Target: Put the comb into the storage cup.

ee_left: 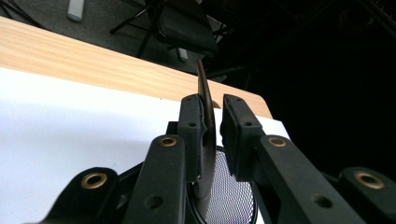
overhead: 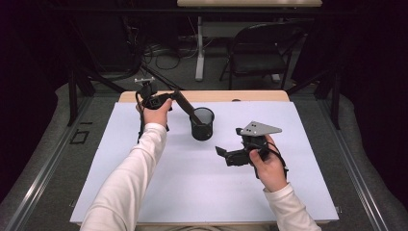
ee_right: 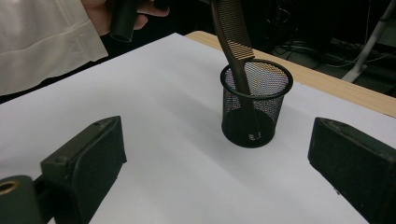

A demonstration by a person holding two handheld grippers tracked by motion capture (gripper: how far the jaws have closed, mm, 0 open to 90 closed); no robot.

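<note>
A black wire-mesh cup (overhead: 202, 123) stands upright on the white sheet (overhead: 192, 183) that covers the light wooden table (overhead: 260, 96), nearer the table's far edge than the person's side. A dark brown plastic comb (ee_right: 235, 42) leans in this cup: its lower end rests on the cup's bottom, and its toothed upper part slants out over the rim toward the left gripper (overhead: 180, 100).

That gripper reaches toward the cup from its left, held in the person's left hand (overhead: 156, 111) with a white sleeve (overhead: 130, 178) behind it. In the left gripper view the cup (ee_left: 231, 196) sits just below the jaws, and the comb (ee_left: 205, 135) rises between them. It lies against the inner pad of one jaw, while a narrow gap shows between it and the other pad, so the jaws stand slightly apart around the comb and do not clamp it.

The right gripper (overhead: 222, 153) hovers over the sheet on the near right of the cup, well apart from it, pointing toward it, in the person's right hand (overhead: 267, 163). Its jaws stand wide apart with nothing between them; in the right gripper view the cup (ee_right: 254, 105) appears beyond and between them.

Past the table's far edge, behind the cup, a dark folding chair (overhead: 262, 48) stands on the floor.
</note>
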